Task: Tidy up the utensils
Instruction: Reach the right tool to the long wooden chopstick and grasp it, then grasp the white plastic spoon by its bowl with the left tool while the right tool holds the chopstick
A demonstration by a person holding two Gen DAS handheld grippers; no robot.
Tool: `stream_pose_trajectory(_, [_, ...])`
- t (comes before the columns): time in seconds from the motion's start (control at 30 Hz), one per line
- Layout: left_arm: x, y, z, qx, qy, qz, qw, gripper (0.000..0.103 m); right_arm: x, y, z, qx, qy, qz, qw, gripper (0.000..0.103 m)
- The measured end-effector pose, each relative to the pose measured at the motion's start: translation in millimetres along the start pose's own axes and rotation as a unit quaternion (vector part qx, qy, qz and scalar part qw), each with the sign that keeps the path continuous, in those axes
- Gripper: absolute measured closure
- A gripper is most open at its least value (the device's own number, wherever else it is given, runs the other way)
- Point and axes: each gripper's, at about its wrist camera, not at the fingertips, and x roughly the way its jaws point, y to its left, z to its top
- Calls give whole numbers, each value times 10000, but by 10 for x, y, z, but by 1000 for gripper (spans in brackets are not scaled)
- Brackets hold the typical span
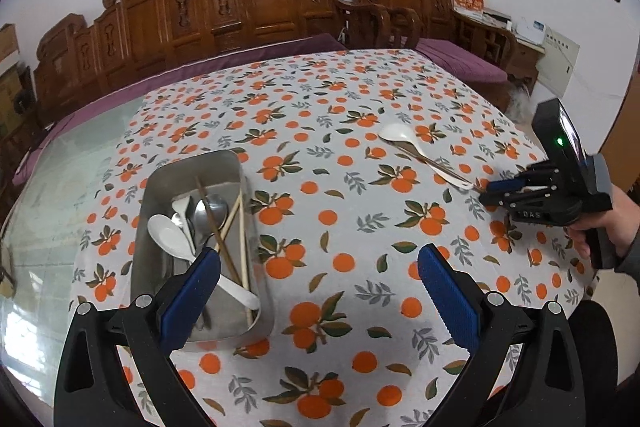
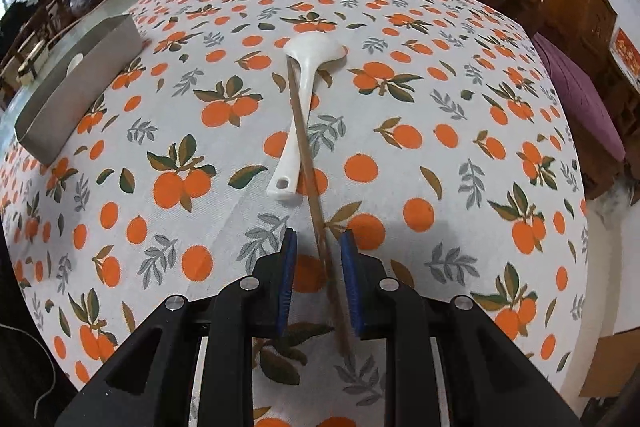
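- We see the bench (image 1: 360, 99) covered by a white cloth printed with oranges and leaves; at its far left a bare glass part shows.
- A steel tray (image 1: 160, 187) sits on the left part of the bench in the left wrist view. In it lie a white spoon (image 1: 168, 233), a metal spoon (image 1: 214, 211), wooden chopsticks (image 1: 232, 227) and further cutlery that we cannot make out.
- Left claw (image 1: 320, 291): wide open, nothing between its blue pads (image 1: 192, 295). It hovers at the near edge; its left finger overlaps the near end of the tray in this view.
- On the right part of the bench, well apart from the tray, lies a second white spoon (image 2: 308, 87), bowl far, handle near.
- A single brown chopstick (image 2: 316, 203) lies across this spoon's handle, and its near end runs between the fingers of the right claw (image 2: 318, 255).
- Right claw: jaws stand a little apart. The chopstick lies close by the right pad (image 2: 352, 287); there is a clear gap to the left pad. We see no grip on it.
- In the left wrist view a person's hand (image 1: 604, 227) holds the right claw's handle at the right edge, its tips just beside the second spoon's handle end.
- Behind the bench: a carved wooden settee (image 1: 248, 3) with purple cushions.
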Motion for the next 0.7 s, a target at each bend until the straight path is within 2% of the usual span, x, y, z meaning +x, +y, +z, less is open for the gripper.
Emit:
stream_pose_trajectory(0.13, [50, -84, 28, 50, 61, 19, 10000, 8, 40, -53, 69, -18, 11, 107, 9999, 80])
stream_pose_trajectory(0.23, [92, -148, 61, 73, 96, 17, 9999, 8, 48, -93, 80, -46, 4, 125, 9999, 94])
stream_pose_trajectory(0.47, [265, -410, 164, 250, 204, -55, 9995, 8, -76, -100, -60, -179, -94, 325, 9993, 97])
stream_pose_trajectory(0.6, [422, -628, 231, 409, 262, -135, 9987, 8, -325, -238, -217, 74, -423, 560, 9975, 97])
stream_pose_trajectory(0.7, [581, -803, 303, 475, 312, -206, 9982, 8, -488, -415, -316, 293, -637, 551, 9960, 97])
